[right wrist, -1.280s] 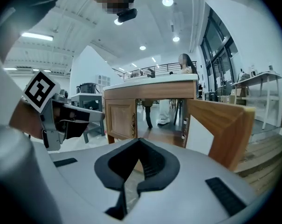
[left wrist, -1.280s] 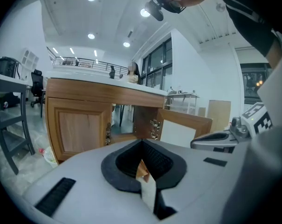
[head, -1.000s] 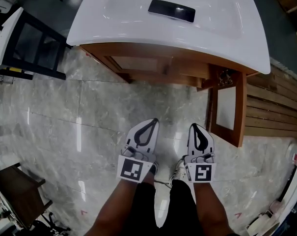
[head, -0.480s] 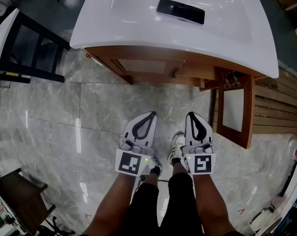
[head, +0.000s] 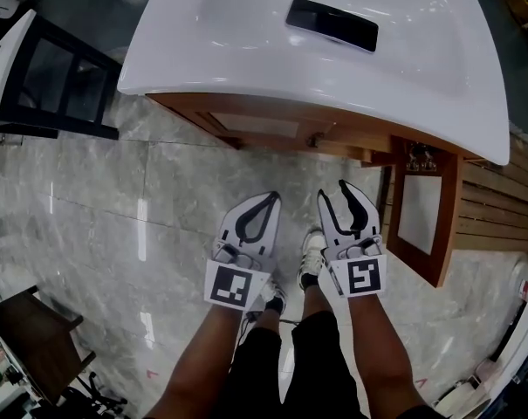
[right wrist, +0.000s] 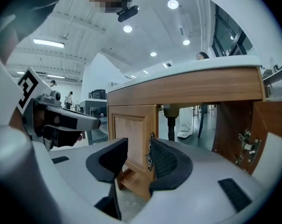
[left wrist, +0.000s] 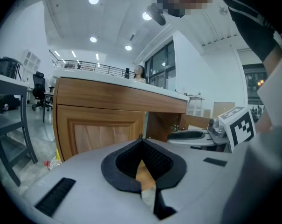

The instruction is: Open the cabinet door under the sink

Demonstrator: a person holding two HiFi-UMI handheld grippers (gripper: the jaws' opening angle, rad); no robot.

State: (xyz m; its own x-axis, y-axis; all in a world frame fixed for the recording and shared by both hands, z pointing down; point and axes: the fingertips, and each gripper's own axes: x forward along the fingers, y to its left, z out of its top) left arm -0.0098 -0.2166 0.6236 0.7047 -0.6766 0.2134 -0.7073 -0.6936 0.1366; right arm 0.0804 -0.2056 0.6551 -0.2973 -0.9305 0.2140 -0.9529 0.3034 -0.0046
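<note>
Right gripper view: my right tongs (right wrist: 137, 144), just spreading and empty, face the handle (right wrist: 148, 158) of the closed door (right wrist: 129, 127) ahead, not gripped yet; my left tongs (left wrist: 141, 143) are pressed together.

Cabinet door (head: 421, 215), right-hand: brown wood frame, pale inset panel, upright, swung wide open from the cabinet front. Left door (head: 253, 124): matching, closed, under white sink (head: 246, 51).

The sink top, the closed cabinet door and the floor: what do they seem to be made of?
Sink top: white, glossy, probably ceramic or similar; it reflects the lights.
Closed cabinet door: brown wood or veneer, grain visible, satin.
Floor: grey veined polished stone or tile, with joints and glare.
</note>
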